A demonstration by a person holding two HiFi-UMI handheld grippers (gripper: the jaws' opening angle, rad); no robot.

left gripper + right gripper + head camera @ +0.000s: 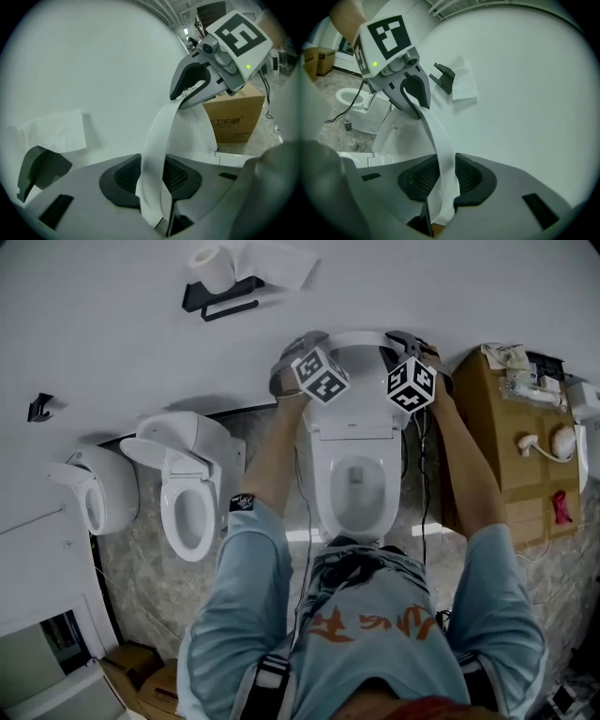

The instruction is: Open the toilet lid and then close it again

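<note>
The white toilet (356, 493) stands in front of me, its lid (352, 401) raised upright close to the wall. My left gripper (298, 354) holds the lid's top left corner and my right gripper (424, 351) the top right corner. In the left gripper view the lid's thin edge (157, 140) runs between the black pads of the left gripper (154, 187), which is shut on it, and the right gripper (192, 86) clamps the far end. In the right gripper view the lid edge (440, 145) sits likewise in the right gripper (440, 183), with the left gripper (412, 93) beyond.
Two more white toilets (187, 493) (94, 493) stand to the left. A cardboard box (497, 437) with small items on top sits right of the toilet. A paper roll holder (220, 287) hangs on the white wall behind. Cables lie on the stone floor.
</note>
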